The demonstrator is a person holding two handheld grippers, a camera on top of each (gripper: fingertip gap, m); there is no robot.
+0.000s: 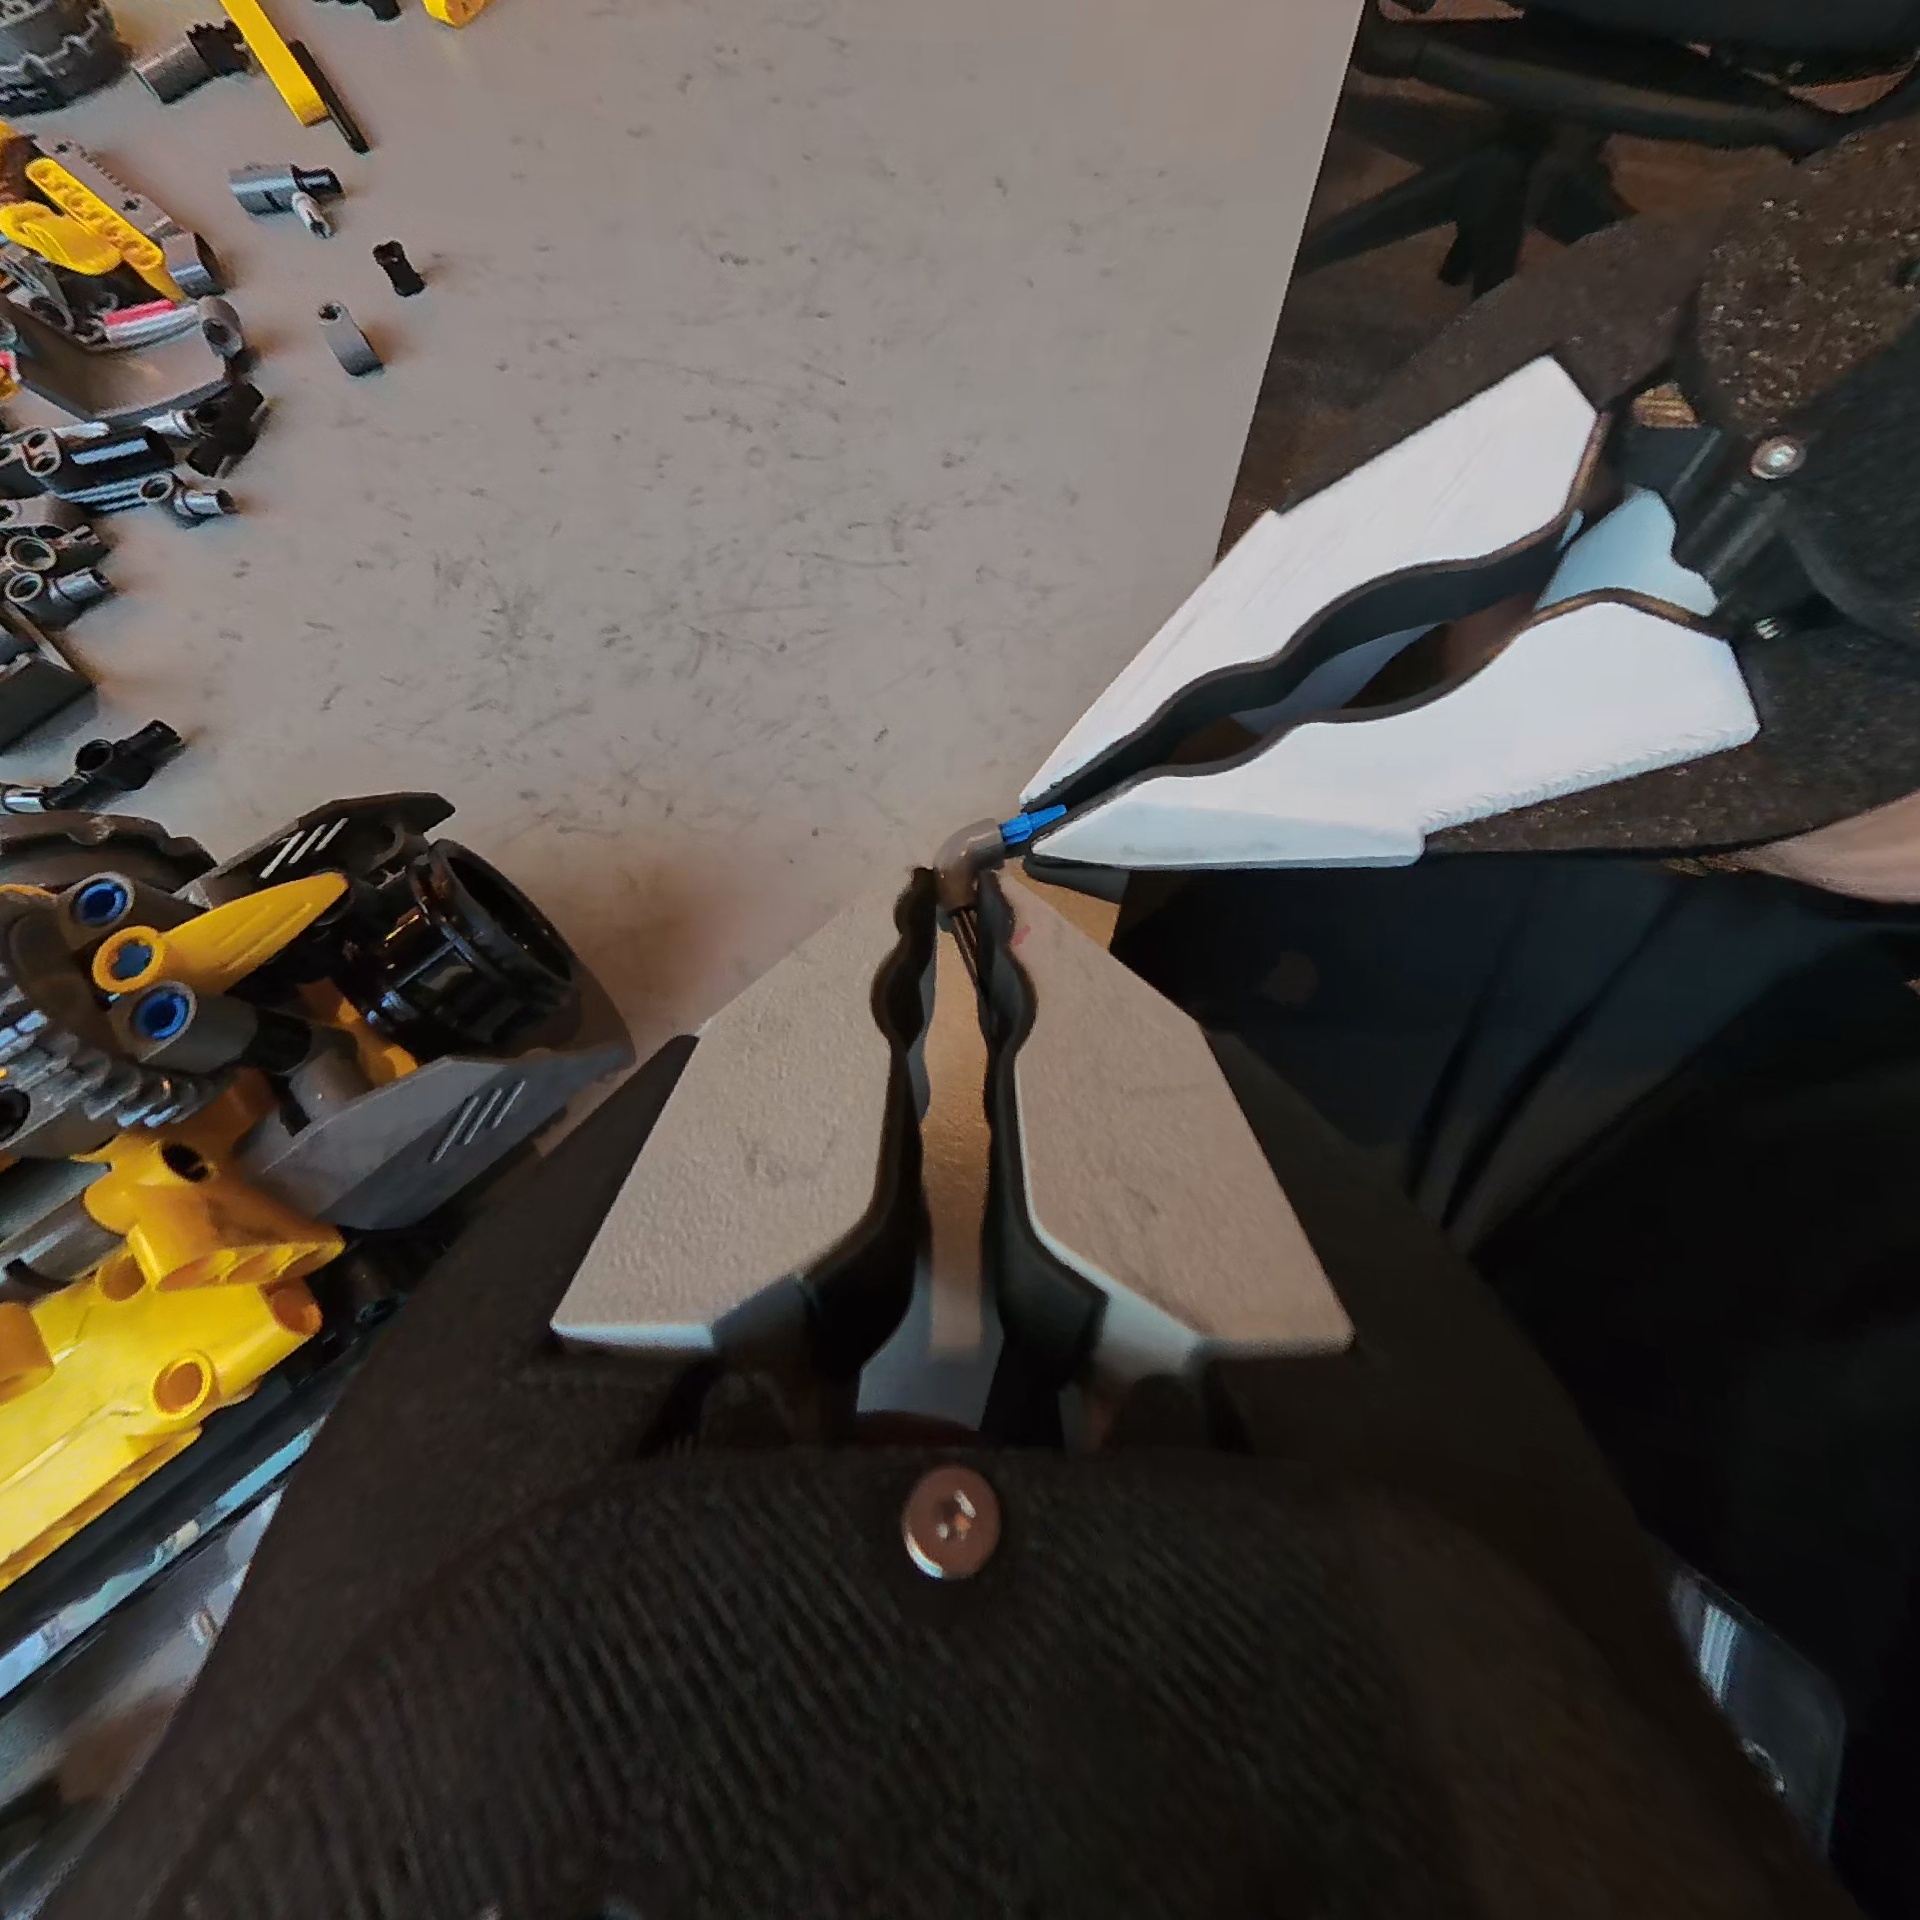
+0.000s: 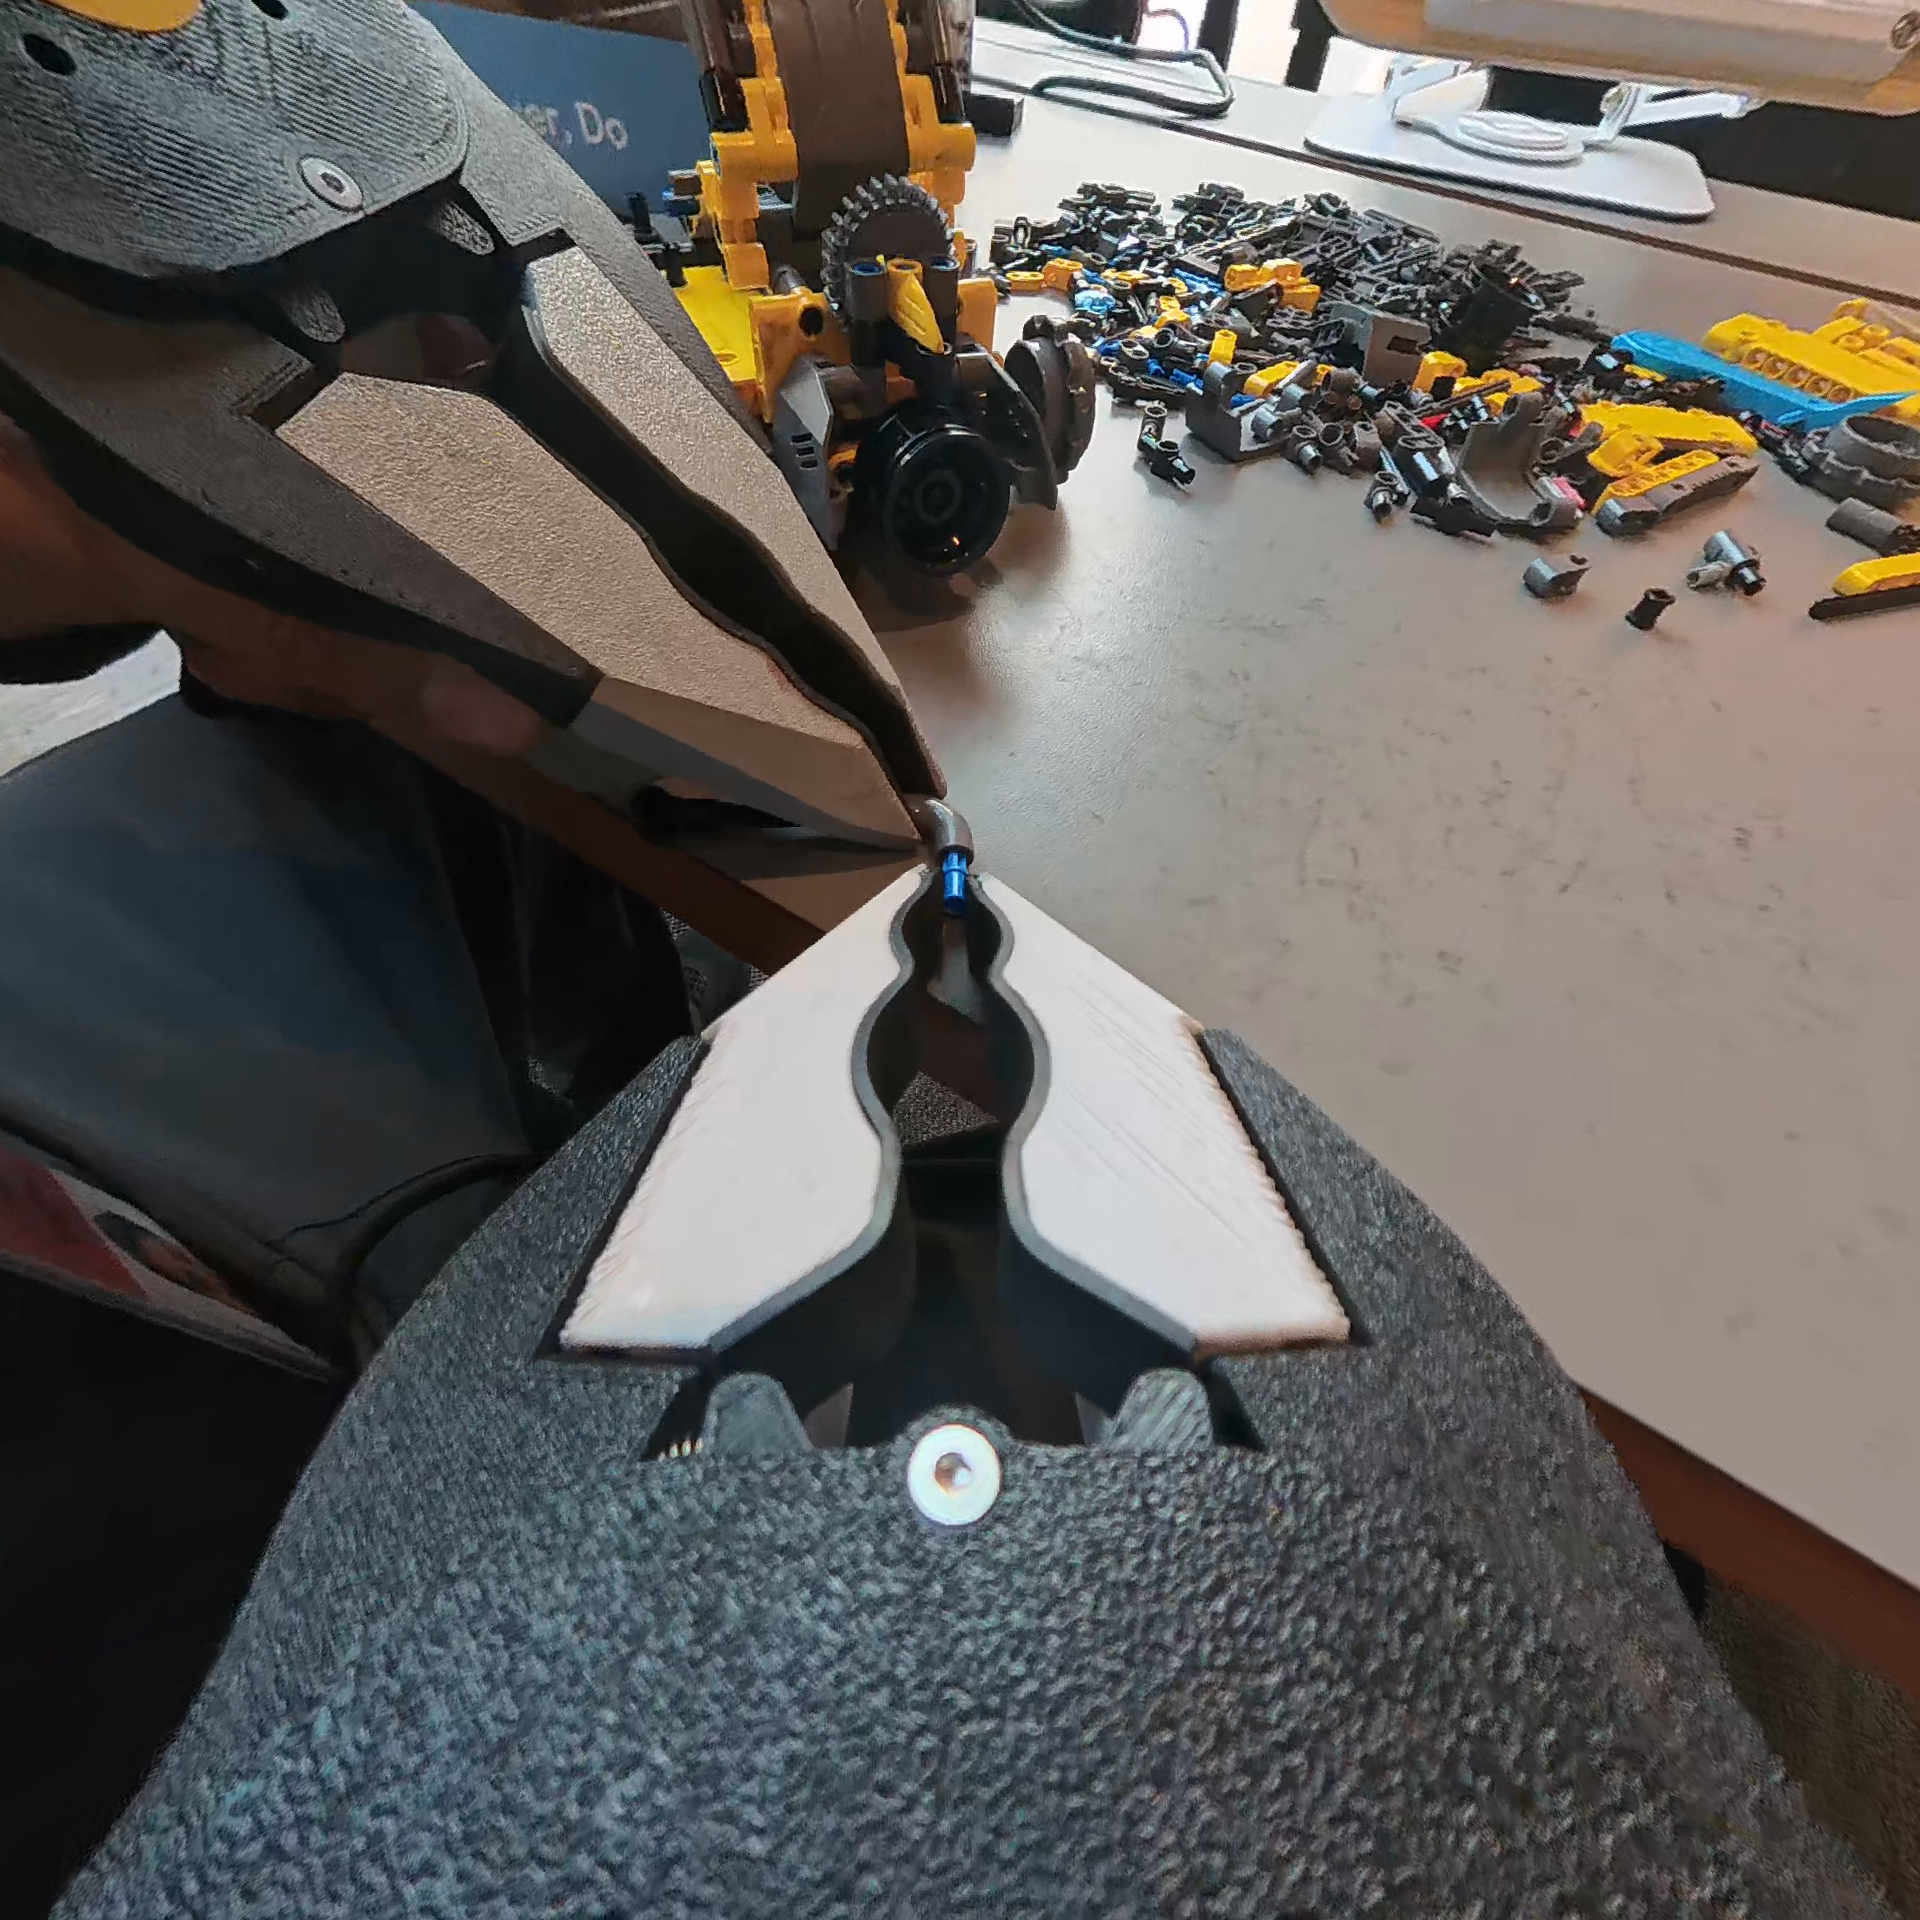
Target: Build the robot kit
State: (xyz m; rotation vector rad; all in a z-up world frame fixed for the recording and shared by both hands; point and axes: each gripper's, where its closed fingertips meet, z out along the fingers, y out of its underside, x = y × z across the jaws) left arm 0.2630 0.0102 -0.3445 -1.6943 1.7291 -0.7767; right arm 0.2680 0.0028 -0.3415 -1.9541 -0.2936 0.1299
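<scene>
Pinches a small, smooth grey plastic elbow connector point(image 1: 961, 850) between the narrowed tips of the left claw point(image 1: 956, 904), in the air just past the counter point(image 1: 779, 416) edge. Nips a ribbed blue pin point(image 1: 1029, 828) in the near-closed right claw point(image 1: 1029, 833), reaching in from 2 o'clock, with the pin's end meeting the elbow's open bore. Shows matte wedge-shaped fingers lined with wavy black rubbery strips on both, with a yellow-and-black toy vehicle point(image 1: 208, 1091) at 9 o'clock and a scatter of small pegs and beams point(image 2: 1403, 343) at 1 o'clock on the scuffed pale top.
</scene>
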